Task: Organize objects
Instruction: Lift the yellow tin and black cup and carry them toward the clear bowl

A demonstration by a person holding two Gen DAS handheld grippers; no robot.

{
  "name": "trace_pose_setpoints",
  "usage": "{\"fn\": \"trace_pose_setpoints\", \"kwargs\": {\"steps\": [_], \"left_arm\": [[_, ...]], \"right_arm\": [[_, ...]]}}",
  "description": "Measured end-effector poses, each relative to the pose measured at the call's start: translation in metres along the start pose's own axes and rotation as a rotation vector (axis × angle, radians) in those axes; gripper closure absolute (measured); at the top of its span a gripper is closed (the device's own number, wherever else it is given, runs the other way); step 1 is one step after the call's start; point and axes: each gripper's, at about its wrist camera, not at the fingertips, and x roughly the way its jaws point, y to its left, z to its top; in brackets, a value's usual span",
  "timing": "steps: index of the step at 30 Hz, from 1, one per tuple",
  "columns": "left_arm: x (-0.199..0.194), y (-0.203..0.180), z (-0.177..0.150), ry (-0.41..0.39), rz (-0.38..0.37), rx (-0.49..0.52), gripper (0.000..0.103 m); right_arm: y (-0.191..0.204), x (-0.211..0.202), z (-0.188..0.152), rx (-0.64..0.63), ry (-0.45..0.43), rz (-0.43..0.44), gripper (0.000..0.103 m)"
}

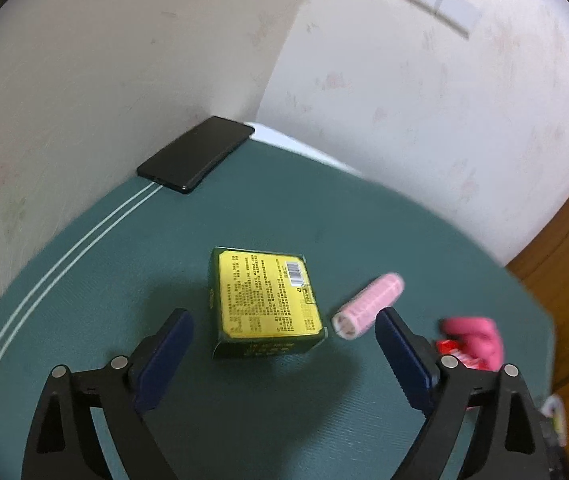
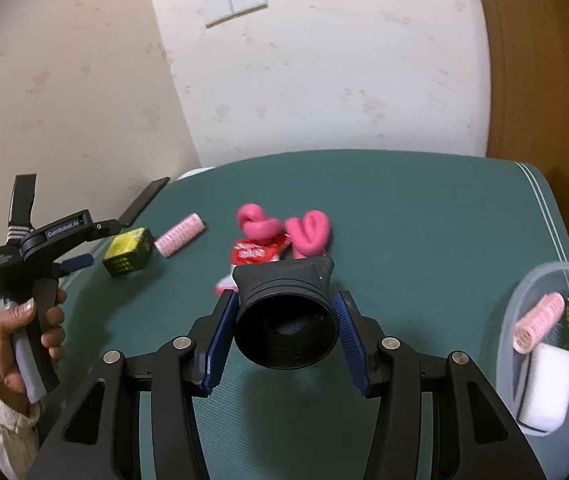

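My left gripper is open above the green mat, its blue pads on either side of a yellow and green box. A pink hair roller lies just right of the box, near the right pad. My right gripper is shut on a black rubber lens hood, held above the mat. In the right wrist view the box, the roller and my left gripper sit at the left. A clear plastic bin at the right holds another roller, a box and a white block.
A black phone lies at the mat's far corner against the wall. Pink twisted hair ties and a red snack packet lie mid-mat beyond the lens hood. The walls are close behind. A wooden floor shows at the right.
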Motion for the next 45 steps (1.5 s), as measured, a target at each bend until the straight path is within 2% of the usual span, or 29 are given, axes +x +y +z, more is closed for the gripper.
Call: {"fn": "trace_pose_setpoints", "kwargs": {"steps": [4, 6, 7, 8, 13, 18, 22, 28, 45], "left_arm": [[0.026, -0.011, 0.002, 0.054, 0.086, 0.069, 0.009], [0.032, -0.011, 0.003, 0.061, 0.114, 0.085, 0.017], [0.036, -0.012, 0.004, 0.066, 0.133, 0.095, 0.026], [0.038, -0.013, 0.005, 0.069, 0.142, 0.101, 0.028], [0.040, -0.014, 0.005, 0.048, 0.163, 0.127, 0.028], [0.026, -0.020, 0.000, 0.015, 0.184, 0.147, 0.028], [0.007, -0.022, -0.001, -0.033, 0.164, 0.154, 0.029], [-0.019, -0.035, -0.008, -0.079, 0.088, 0.182, 0.028], [-0.042, -0.098, -0.046, -0.074, -0.072, 0.324, 0.028]], "right_arm": [[-0.012, 0.004, -0.005, 0.035, 0.022, -0.012, 0.052], [-0.015, 0.004, -0.004, 0.044, 0.021, -0.017, 0.052], [-0.016, 0.005, -0.003, 0.047, 0.022, -0.017, 0.052], [-0.017, 0.005, -0.003, 0.048, 0.023, -0.015, 0.052], [-0.017, 0.005, -0.003, 0.046, 0.025, -0.014, 0.052], [-0.019, 0.001, -0.001, 0.059, 0.005, -0.010, 0.052], [-0.022, -0.003, 0.001, 0.067, -0.018, -0.007, 0.052], [-0.024, -0.005, 0.003, 0.076, -0.033, -0.016, 0.052], [-0.030, -0.016, 0.006, 0.096, -0.078, -0.035, 0.052]]}}
